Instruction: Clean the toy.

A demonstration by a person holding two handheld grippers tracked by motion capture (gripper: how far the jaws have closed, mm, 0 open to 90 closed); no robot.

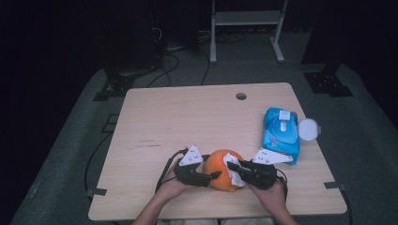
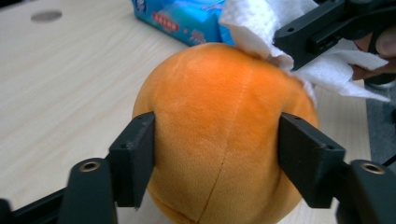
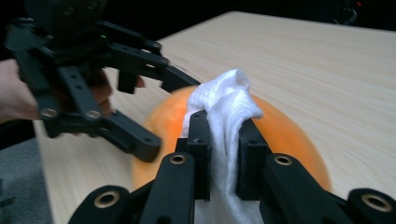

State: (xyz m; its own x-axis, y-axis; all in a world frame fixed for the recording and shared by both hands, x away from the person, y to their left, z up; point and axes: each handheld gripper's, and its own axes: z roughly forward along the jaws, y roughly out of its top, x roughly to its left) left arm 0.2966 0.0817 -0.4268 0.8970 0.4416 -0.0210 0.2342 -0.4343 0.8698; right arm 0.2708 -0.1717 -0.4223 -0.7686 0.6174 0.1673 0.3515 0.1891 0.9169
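An orange plush ball (image 1: 218, 174) rests on the wooden table (image 1: 187, 117) near its front edge. My left gripper (image 1: 213, 177) is shut on it from the left; in the left gripper view its two black jaws press into the ball's (image 2: 219, 130) sides. From the right, my right gripper (image 1: 234, 168) is shut on a crumpled white wipe (image 1: 232, 164) and holds it against the top of the ball. The right gripper view has the wipe (image 3: 224, 98) pinched between the jaws of my right gripper (image 3: 224, 135), with the ball (image 3: 289, 135) behind and my left gripper (image 3: 140, 112) to the left.
A blue pack of wet wipes (image 1: 280, 132) lies at the table's right edge, its round white lid (image 1: 309, 129) flipped open. A cable hole (image 1: 241, 96) sits near the far edge. Cables and a metal stand (image 1: 246, 28) are on the floor behind the table.
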